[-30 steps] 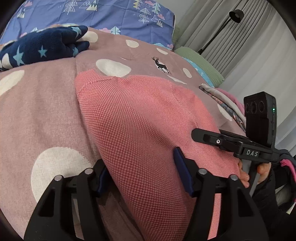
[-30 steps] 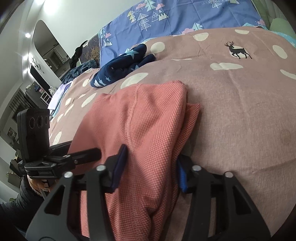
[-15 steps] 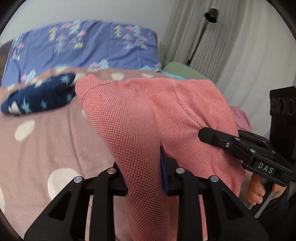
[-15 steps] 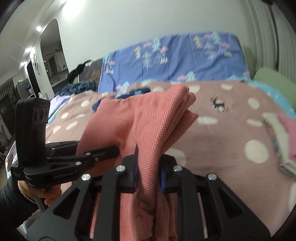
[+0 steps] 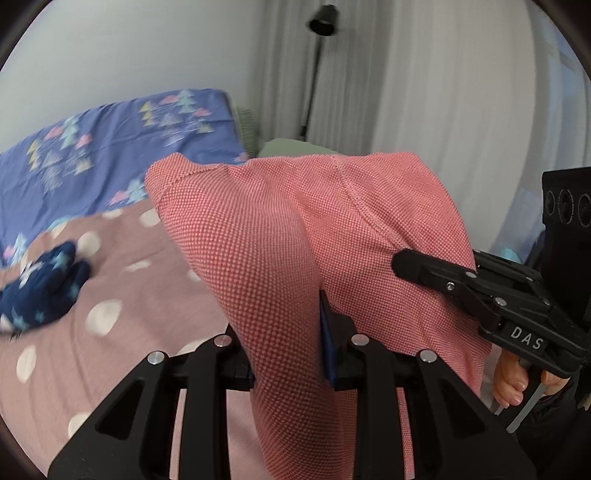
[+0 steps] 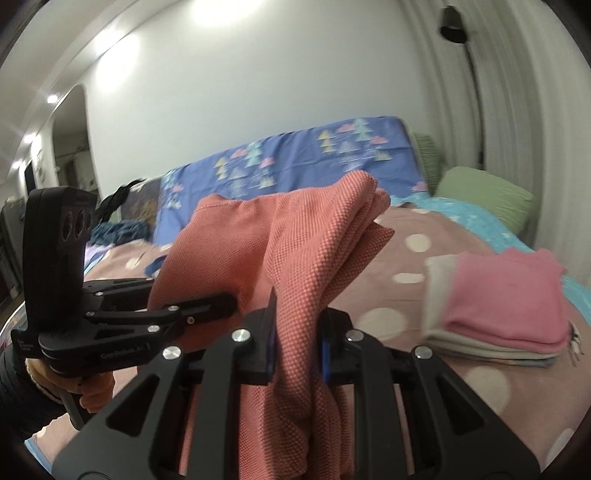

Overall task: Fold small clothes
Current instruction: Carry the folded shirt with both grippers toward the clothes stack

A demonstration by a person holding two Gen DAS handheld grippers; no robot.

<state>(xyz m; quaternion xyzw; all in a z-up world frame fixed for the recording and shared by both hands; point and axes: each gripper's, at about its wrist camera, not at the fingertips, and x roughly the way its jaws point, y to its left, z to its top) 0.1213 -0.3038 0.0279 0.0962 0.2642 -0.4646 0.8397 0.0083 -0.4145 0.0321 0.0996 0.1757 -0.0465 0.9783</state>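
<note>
Coral waffle-knit garment (image 5: 280,258) pinched in both jaws — left gripper (image 5: 288,354), right gripper (image 6: 295,332) marked "DAS".

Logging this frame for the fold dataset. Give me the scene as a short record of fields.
held item: red garment, folded, lifted off the bed
left tool: shut on the garment
right tool: shut on the garment
surface: pink dotted bedspread
pile: folded clothes, pink piece on top, on the bed at right of the right view
other cloth: navy star garment, crumpled, at left of the left view
background: blue pillow, green cushion, floor lamp
</note>
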